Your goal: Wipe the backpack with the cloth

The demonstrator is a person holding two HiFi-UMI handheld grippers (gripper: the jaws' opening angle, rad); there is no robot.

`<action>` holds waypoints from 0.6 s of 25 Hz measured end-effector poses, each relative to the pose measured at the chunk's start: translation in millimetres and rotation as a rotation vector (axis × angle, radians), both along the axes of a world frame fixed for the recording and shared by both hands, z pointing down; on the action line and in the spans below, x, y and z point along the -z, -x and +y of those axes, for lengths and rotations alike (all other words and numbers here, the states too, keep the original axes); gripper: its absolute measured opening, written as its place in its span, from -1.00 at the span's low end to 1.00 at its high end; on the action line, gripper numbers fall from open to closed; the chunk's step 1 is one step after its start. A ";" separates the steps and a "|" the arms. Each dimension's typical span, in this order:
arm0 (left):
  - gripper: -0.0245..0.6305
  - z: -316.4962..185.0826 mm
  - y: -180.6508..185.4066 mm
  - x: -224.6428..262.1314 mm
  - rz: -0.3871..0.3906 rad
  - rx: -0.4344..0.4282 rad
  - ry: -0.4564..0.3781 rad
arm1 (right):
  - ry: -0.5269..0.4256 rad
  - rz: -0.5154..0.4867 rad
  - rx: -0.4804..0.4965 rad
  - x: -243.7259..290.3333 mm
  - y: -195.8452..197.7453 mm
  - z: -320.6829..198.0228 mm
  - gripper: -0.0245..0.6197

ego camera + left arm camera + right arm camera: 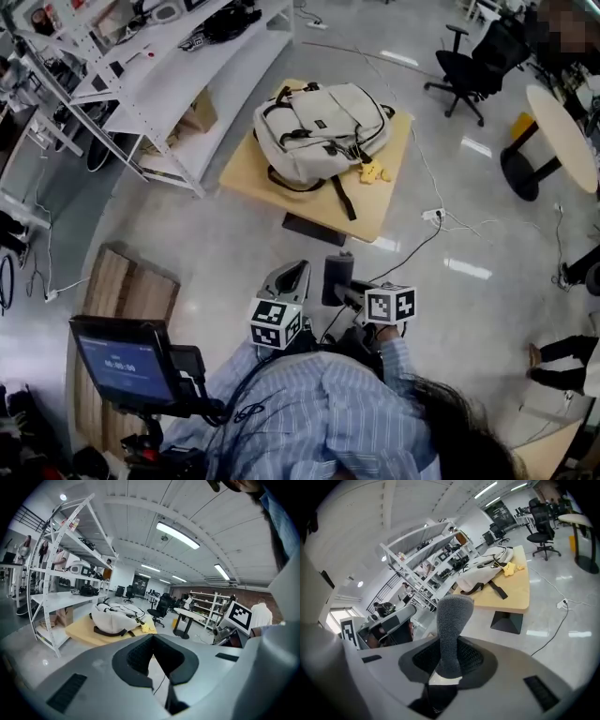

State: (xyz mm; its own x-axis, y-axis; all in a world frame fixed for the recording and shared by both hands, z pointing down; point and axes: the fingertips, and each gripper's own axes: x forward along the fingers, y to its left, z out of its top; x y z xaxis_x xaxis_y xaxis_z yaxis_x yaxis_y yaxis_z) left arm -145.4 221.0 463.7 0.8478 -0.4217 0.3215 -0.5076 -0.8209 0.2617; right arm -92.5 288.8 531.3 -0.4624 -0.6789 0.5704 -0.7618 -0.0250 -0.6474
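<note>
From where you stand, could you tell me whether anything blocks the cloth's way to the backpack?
Nothing visible does: only floor lies between the right gripper, shut on the cloth, and the backpack on its low table.

Black office chair [472, 58] beside round table [563, 137], white shelving [184, 82]

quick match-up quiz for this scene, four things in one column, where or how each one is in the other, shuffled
Things
1. backpack
2. grey cloth
3. small yellow object
4. left gripper

Places and states
A. jaws apart, nothing between them
B. clamped upright in the right gripper
C. cream with dark straps, lying across the low table
D. on the table, just beside the backpack

Pairs: 1-C, 2-B, 3-D, 4-A
</note>
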 end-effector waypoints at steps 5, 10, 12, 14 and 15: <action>-0.91 3.5 2.7 -6.8 0.004 -0.032 0.032 | 0.010 -0.013 -0.079 -1.0 2.2 11.6 -0.63; -0.91 5.1 -6.2 -2.4 0.040 -0.032 0.051 | 0.010 0.001 -0.106 3.2 -10.2 19.1 -0.63; -0.91 6.8 -12.5 1.3 0.037 -0.033 0.032 | 0.003 0.000 -0.117 6.7 -19.3 20.0 -0.63; -0.91 9.8 -20.2 5.4 0.037 -0.024 0.030 | -0.001 -0.007 -0.114 12.2 -27.7 23.0 -0.63; -0.91 11.8 -24.4 7.0 0.039 -0.018 0.035 | -0.001 -0.009 -0.107 14.8 -31.7 25.3 -0.63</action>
